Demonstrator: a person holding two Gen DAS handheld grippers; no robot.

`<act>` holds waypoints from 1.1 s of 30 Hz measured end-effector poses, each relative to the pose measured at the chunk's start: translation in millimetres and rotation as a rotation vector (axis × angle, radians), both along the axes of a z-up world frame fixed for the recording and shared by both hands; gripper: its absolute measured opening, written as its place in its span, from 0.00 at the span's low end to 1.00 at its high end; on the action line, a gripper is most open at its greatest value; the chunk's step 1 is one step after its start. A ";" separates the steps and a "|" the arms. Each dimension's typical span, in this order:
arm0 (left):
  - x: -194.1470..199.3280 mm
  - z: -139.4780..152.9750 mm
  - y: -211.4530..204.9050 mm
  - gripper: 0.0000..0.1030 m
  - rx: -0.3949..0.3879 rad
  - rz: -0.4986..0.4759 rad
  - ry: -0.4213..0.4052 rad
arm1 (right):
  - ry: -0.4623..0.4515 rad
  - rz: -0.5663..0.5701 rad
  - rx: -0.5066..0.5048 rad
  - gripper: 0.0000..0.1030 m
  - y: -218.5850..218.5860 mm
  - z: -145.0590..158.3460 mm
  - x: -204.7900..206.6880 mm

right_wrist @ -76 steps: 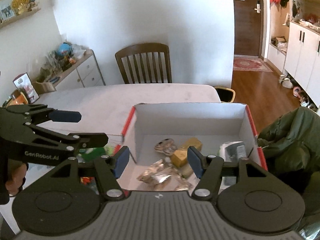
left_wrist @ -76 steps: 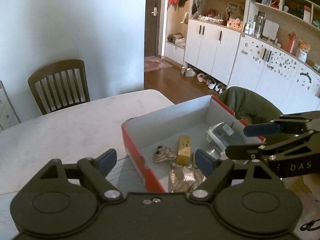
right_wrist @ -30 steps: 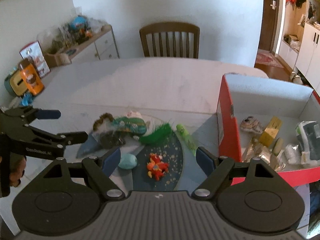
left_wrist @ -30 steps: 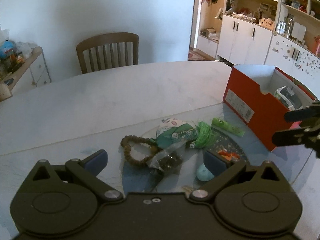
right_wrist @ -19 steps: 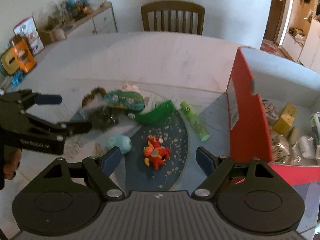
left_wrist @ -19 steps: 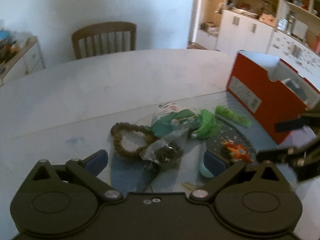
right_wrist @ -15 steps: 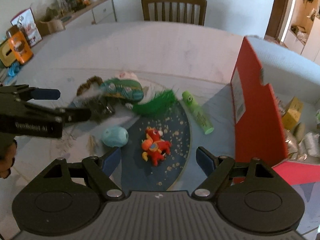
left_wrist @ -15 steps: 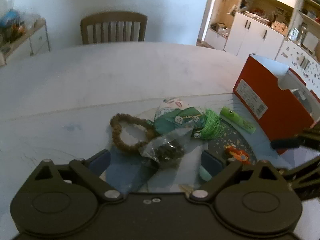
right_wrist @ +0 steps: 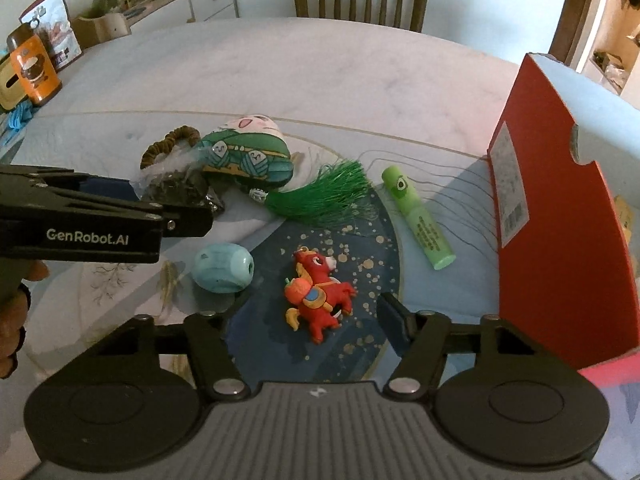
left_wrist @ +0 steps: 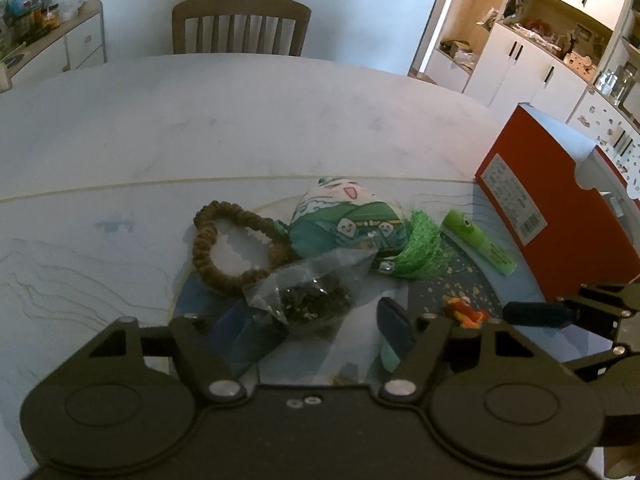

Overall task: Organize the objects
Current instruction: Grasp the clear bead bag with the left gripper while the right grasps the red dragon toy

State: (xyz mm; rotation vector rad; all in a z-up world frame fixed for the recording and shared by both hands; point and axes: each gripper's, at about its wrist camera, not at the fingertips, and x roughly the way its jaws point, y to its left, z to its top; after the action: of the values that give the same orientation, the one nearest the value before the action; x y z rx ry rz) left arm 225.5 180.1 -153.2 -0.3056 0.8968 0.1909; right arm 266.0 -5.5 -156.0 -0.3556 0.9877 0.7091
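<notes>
Left claw [left_wrist: 308, 324]: jaws set wide either side of the clear bag, low over the surface, not closed on it.
Clear bag [left_wrist: 308, 292]: crumpled plastic with dark contents, lying against the brown ring and the plush.
Brown ring [left_wrist: 224, 248]: braided loop, flat on the surface [right_wrist: 280, 64], left of the plush.
Plush [right_wrist: 248, 156]: green and white cushion figure, touching the tassel's knot end.
Blue egg [right_wrist: 224, 268]: lies alone just below the left claw's tip in the right wrist view.
Green tassel [right_wrist: 324, 196]: fanned out between the plush and the green tube.
Red horse [right_wrist: 320, 288]: small toy on the dark blue patch of the mat, on its side.
Right claw [right_wrist: 312, 328]: jaws spread wide, empty, with the red horse lying between and just ahead of them.
Green tube [right_wrist: 420, 220]: lies flat, near the box wall but apart from it.
Red box [right_wrist: 560, 240]: stands open at the right edge of the surface; its contents barely show.
</notes>
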 end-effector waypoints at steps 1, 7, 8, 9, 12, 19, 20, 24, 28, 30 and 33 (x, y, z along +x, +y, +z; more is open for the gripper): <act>0.1 -0.1 0.6 0.60 -0.004 0.004 0.000 | 0.001 0.000 0.001 0.60 0.2 -0.4 0.5; 1.3 -1.4 -1.1 0.45 -0.002 0.002 0.010 | 0.003 0.003 0.002 0.50 2.3 -2.2 0.3; 1.0 -1.4 -1.0 0.46 -0.003 0.004 0.009 | 0.002 0.006 0.003 0.47 2.6 -2.6 0.2; 0.5 -1.1 -0.4 0.44 -0.005 0.005 0.007 | 0.000 0.006 0.004 0.45 2.7 -2.6 0.1; 0.4 -0.5 -0.2 0.40 -0.006 0.006 0.007 | -0.013 0.000 -0.006 0.38 2.4 -3.1 -0.3; -3.0 2.6 -1.9 0.31 -0.002 0.002 -0.005 | -0.017 -0.007 0.010 0.37 -2.0 1.1 -3.3; -4.0 3.3 -1.8 0.31 -0.002 0.004 -0.006 | -0.019 -0.007 0.014 0.37 -2.9 2.6 -4.0; -8.0 6.2 -2.8 0.29 0.010 0.002 -0.009 | -0.019 -0.014 0.034 0.37 -8.2 10.0 -8.1; -11.1 13.3 -5.6 0.27 0.028 0.003 -0.010 | -0.019 -0.026 0.065 0.36 -16.4 21.3 -12.3; -13.9 18.4 -7.6 0.27 0.035 -0.002 -0.008 | -0.024 -0.030 0.079 0.36 -21.3 28.9 -14.5; -20.5 29.3 -11.7 0.27 0.037 -0.015 -0.027 | -0.029 -0.031 0.107 0.36 -29.5 41.6 -18.2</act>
State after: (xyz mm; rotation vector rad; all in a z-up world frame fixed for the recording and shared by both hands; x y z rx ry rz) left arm 205.0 168.5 -124.0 -0.2668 0.8681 0.1891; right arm 247.9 -34.9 -114.4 -0.2565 0.9225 0.7238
